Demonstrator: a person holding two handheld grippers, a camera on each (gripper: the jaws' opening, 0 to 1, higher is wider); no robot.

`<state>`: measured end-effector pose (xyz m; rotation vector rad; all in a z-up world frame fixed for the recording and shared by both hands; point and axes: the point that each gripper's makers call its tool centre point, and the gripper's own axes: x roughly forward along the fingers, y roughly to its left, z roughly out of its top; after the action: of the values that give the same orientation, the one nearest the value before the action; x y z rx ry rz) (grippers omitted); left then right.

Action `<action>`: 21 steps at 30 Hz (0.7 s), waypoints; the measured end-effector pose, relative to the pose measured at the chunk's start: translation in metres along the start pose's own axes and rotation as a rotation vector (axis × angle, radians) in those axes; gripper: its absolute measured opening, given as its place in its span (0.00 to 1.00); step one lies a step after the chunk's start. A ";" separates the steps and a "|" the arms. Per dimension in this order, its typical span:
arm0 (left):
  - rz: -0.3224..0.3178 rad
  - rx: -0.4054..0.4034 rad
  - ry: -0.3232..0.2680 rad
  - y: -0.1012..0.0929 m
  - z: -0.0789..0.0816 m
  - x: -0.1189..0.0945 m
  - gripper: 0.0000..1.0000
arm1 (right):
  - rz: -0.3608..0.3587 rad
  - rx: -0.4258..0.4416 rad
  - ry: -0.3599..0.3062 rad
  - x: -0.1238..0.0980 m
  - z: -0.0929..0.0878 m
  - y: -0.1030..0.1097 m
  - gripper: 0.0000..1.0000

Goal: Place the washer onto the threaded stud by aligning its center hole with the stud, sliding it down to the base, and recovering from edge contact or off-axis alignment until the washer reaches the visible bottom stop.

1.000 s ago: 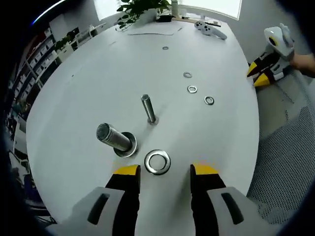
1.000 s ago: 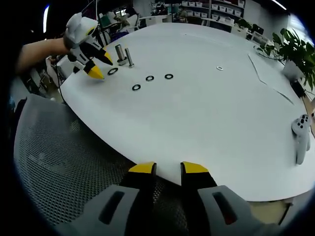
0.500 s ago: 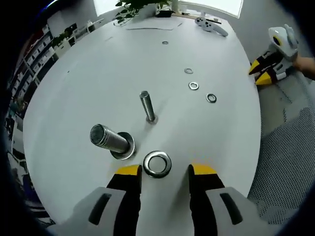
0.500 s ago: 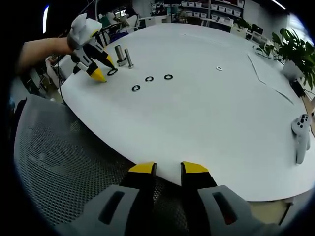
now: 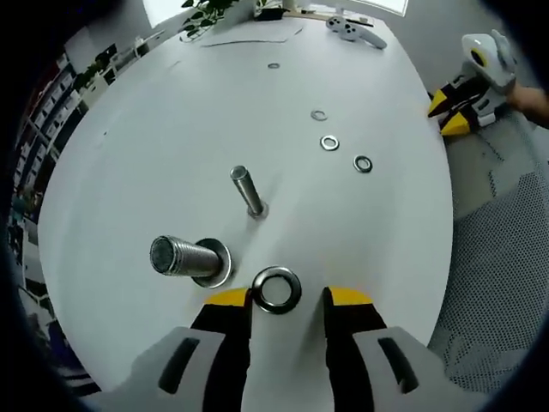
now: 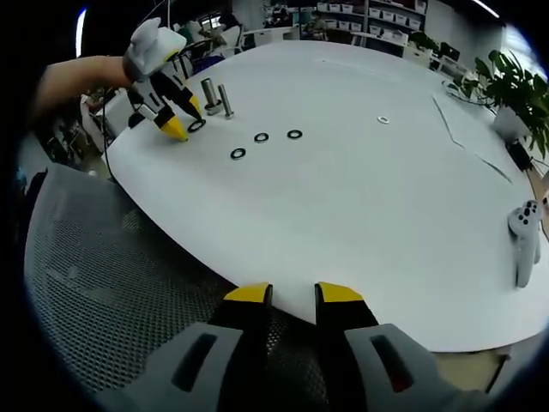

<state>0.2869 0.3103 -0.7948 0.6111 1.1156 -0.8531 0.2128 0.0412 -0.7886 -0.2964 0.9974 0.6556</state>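
Observation:
A large steel washer [image 5: 276, 289] lies flat on the white table [image 5: 171, 129], just ahead of and partly between the yellow tips of my left gripper [image 5: 287, 300], which is open and not touching it. Left of the washer a thick threaded stud [image 5: 182, 257] stands on a wide base. A thin stud [image 5: 247, 190] rises farther back. In the right gripper view, the left gripper [image 6: 182, 118] hovers at the washer [image 6: 196, 125] beside both studs [image 6: 216, 97]. My right gripper [image 6: 293, 296] sits open and holds nothing at the table's near edge.
Three small washers [image 5: 329, 142] lie in a row beyond the thin stud, another washer [image 5: 274, 65] farther off. A white controller [image 6: 523, 227] rests near the table edge. A grey mesh chair [image 6: 111, 283] stands below the table. The right gripper [image 5: 470, 81] shows off the table's right edge.
The left gripper has crept forward, so the large washer now sits partly between its tips. The right gripper has stayed still.

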 end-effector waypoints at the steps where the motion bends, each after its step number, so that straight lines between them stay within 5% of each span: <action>1: -0.001 0.000 0.003 0.000 0.000 0.000 0.31 | 0.000 0.000 0.000 0.000 0.000 0.000 0.23; 5: -0.020 0.064 0.031 -0.002 -0.002 0.000 0.26 | 0.000 0.001 0.000 0.000 0.000 0.000 0.23; 21: -0.030 0.106 0.083 -0.003 0.000 0.001 0.21 | 0.006 -0.005 0.003 0.000 -0.001 0.001 0.23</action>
<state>0.2840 0.3084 -0.7955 0.7243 1.1619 -0.9244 0.2119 0.0416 -0.7893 -0.2994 1.0000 0.6634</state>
